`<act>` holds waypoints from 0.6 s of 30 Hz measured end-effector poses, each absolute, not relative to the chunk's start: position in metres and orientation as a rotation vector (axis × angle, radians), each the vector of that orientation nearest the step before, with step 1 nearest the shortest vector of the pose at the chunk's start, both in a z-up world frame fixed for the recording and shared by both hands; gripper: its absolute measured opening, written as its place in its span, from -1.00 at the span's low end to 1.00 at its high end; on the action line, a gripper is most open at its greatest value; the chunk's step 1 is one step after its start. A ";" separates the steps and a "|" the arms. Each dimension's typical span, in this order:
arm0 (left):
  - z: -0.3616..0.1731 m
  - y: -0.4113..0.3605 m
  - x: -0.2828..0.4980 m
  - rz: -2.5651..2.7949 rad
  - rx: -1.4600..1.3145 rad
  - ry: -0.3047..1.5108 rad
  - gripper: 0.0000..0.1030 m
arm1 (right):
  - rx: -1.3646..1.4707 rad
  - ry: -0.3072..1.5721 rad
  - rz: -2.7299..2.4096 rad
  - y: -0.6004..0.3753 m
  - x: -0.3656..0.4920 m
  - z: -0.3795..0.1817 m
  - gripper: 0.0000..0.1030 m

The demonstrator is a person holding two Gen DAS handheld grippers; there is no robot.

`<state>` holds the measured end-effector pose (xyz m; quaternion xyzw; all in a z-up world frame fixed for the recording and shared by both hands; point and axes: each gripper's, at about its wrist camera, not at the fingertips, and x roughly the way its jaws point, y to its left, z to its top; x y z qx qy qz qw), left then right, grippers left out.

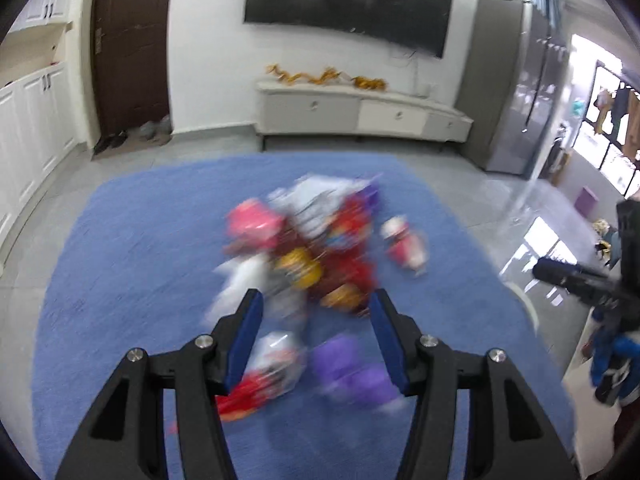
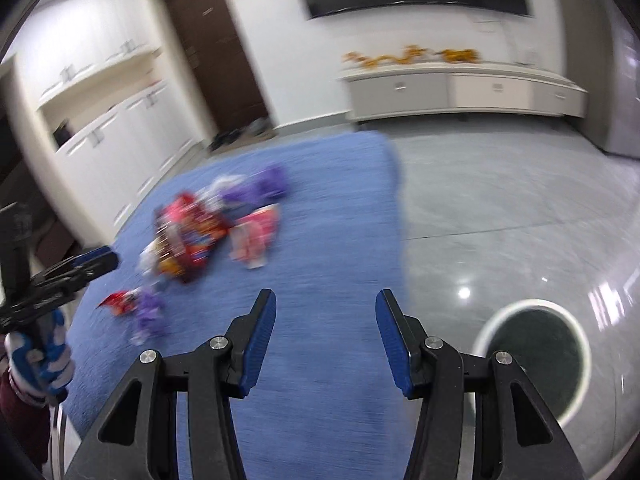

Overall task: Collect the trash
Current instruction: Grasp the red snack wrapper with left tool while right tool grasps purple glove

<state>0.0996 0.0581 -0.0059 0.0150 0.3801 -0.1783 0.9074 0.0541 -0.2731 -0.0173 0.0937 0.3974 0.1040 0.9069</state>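
Two grippers in view, both with jaws apart and nothing between the blue pads. Left gripper (image 1: 316, 320) points down at the blue rug (image 1: 120, 280), jaws wide, hovering above the trash pile (image 1: 312, 240) (frame heavily blurred, so individual wrappers are hard to separate). Pile sits near the middle of the rug: red, pink, white and yellow packets bunched together. A purple wrapper (image 1: 352, 368) and a red-and-white wrapper (image 1: 268, 372) lie apart from it, toward the rug's near edge, just below the fingertips. One small red-and-white packet (image 1: 404, 244) lies alone on the pile's right side.

Right gripper (image 2: 326, 316) hangs over the rug's right edge, jaws apart and empty, well clear of the pile. A round white-rimmed bin (image 2: 532, 360) stands on the grey floor beside the rug's near right corner. A blue-and-white gloved hand (image 2: 44, 356) holds the other gripper at the left border of the right wrist view.
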 end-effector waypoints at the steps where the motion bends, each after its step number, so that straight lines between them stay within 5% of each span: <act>1: -0.013 0.070 0.099 -0.363 0.037 0.804 0.04 | 0.180 0.831 0.245 -0.258 0.056 -0.018 -0.01; 11: -0.059 0.102 0.093 -0.424 0.022 0.894 0.01 | 0.064 0.939 0.489 -0.130 0.078 -0.034 0.03; 16: -0.065 0.104 0.086 -0.468 0.025 0.904 -0.27 | 0.027 0.975 0.544 -0.096 0.087 -0.045 0.12; 18: -0.064 0.105 0.082 -0.473 0.020 0.901 -0.53 | 0.023 0.994 0.544 -0.088 0.091 -0.053 0.12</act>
